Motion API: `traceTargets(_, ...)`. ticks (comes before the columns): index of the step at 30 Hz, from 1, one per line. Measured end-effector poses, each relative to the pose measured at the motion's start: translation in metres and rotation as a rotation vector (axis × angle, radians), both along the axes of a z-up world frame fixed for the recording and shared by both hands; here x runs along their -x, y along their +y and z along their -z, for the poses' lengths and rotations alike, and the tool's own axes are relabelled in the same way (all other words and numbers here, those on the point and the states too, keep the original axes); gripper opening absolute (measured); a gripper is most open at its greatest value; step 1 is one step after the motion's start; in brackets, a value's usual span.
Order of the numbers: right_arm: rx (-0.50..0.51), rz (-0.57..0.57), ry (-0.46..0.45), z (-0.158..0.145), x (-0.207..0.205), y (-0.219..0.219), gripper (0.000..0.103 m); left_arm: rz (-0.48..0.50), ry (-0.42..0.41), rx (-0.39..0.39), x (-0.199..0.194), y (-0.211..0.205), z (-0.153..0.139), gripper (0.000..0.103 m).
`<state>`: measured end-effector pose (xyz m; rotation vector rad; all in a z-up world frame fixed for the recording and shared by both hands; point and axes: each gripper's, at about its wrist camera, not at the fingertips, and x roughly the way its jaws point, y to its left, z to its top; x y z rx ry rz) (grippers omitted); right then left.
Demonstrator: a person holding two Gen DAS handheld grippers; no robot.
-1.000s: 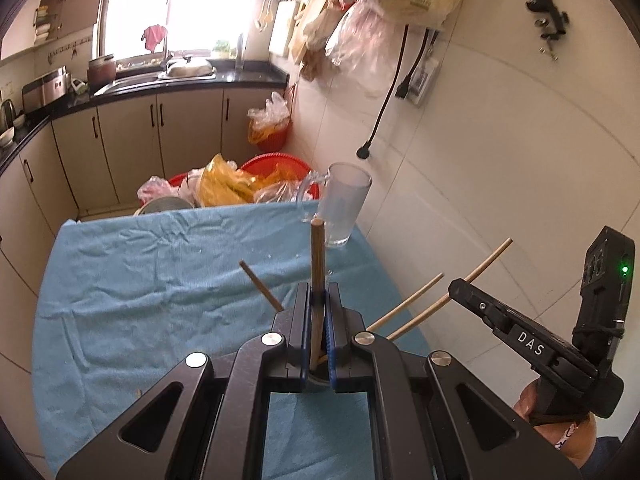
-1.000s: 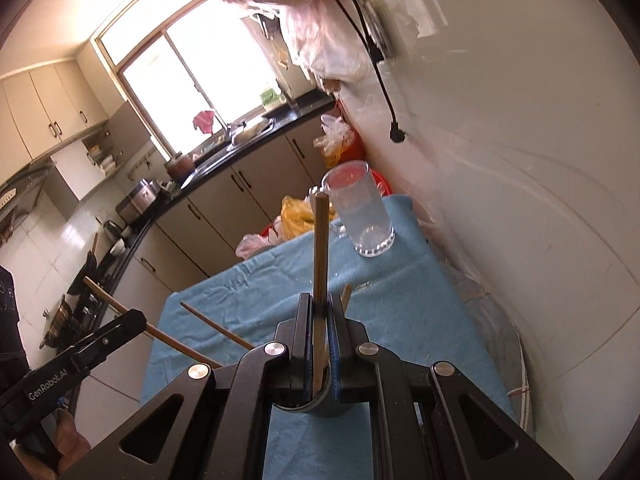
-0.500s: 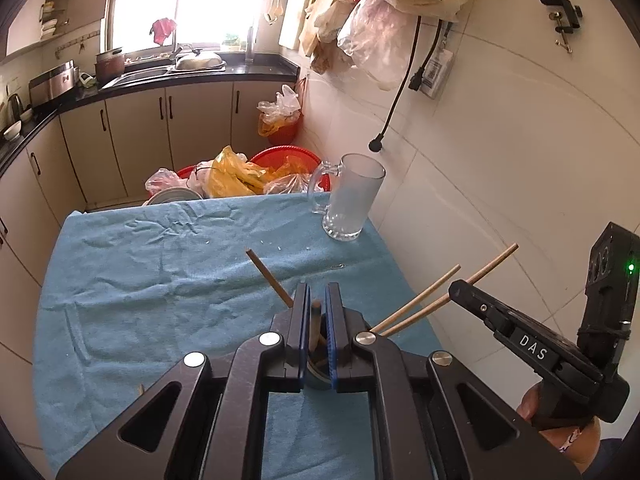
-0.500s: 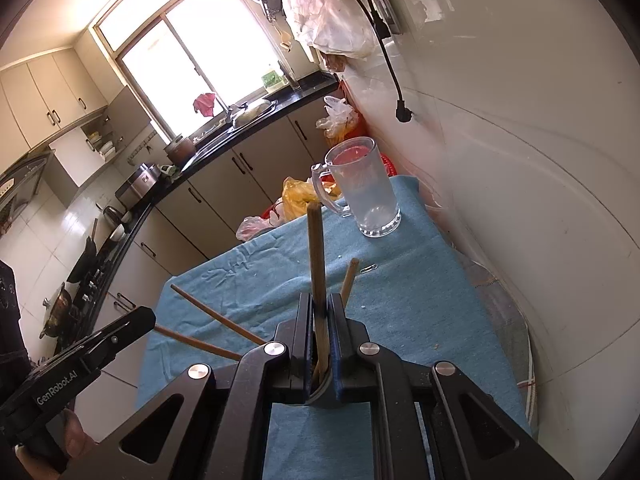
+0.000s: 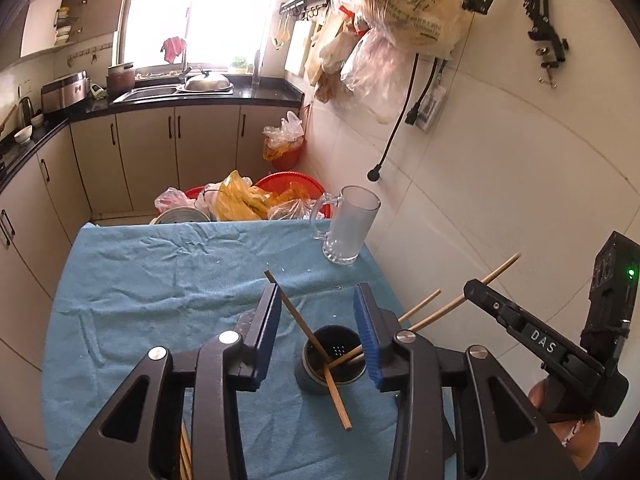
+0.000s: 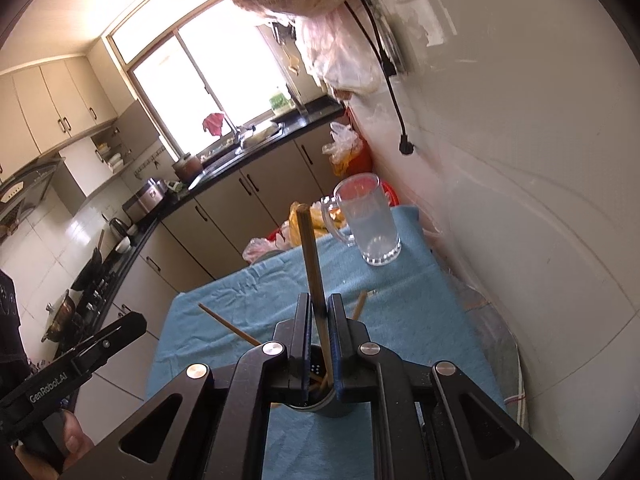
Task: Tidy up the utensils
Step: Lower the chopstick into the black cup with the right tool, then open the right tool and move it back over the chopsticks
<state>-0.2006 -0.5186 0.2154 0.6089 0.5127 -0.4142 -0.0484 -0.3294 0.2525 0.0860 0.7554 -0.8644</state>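
The bench (image 5: 160, 288) is covered by a wrinkled blue cloth (image 5: 132, 320) and stands against a white tiled wall (image 5: 500, 160). Near its far right corner stands an upright frosted glass mug (image 5: 350, 228), well apart from both grippers, with red basins (image 5: 296, 182) full of plastic bags behind the far edge. At the near side of the bench stands a dark round utensil holder (image 5: 334, 360) with a perforated bottom. The left gripper (image 5: 316, 332) hangs above it with its blue-padded jaws spread wide and nothing between them; the holder's mouth shows in the gap. Inside the holder several wooden chopsticks (image 5: 296, 316) lean outward in different directions, one crossing the rim toward the camera, two slanting right toward the wall. The right gripper (image 6: 320, 336) sits directly over the same holder, its jaws drawn close around one upright chopstick (image 6: 310, 264), whose lower end reaches down into the holder and whose top points toward the mug. Other sticks fan out to the left and right of those jaws.
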Motion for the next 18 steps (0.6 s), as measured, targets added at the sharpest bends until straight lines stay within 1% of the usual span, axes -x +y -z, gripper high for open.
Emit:
traceTargets(2, 0.016, 0.006, 0.001, -0.006, 0.001, 0.002, 0.014, -0.003, -0.002, 0.010, 0.002, 0.007, -0.004, 0.037)
traceTargets(4, 0.020, 0.011, -0.012, -0.009, 0.004, 0.003, 0.014, -0.005, -0.004, 0.012, 0.003, 0.011, -0.006, 0.037)
traceTargets(7, 0.016, 0.016, 0.007, -0.006, 0.003, 0.003, 0.014, -0.007, 0.002, 0.023, 0.006, 0.022, -0.008, 0.037)
traceTargets(10, 0.002, 0.029, -0.001, -0.007, 0.008, 0.005, 0.014, -0.012, 0.004, 0.026, 0.007, 0.034, -0.009, 0.039)
traceTargets(14, 0.021, 0.053, -0.021, -0.018, 0.020, 0.009, 0.015, -0.035, -0.006, 0.027, 0.005, 0.054, -0.010, 0.040)
traceTargets(16, 0.023, 0.052, -0.034, -0.024, 0.025, 0.013, 0.016, -0.054, 0.004, 0.031, 0.002, 0.068, -0.007, 0.041)
traceTargets(17, 0.023, 0.048, -0.040, -0.026, 0.029, 0.017, 0.018, -0.063, 0.010, 0.032, 0.000, 0.073, -0.005, 0.042)
traceTargets(18, 0.022, 0.046, -0.044, -0.027, 0.031, 0.020, 0.022, -0.080, 0.023, 0.030, -0.002, 0.082, -0.002, 0.042)
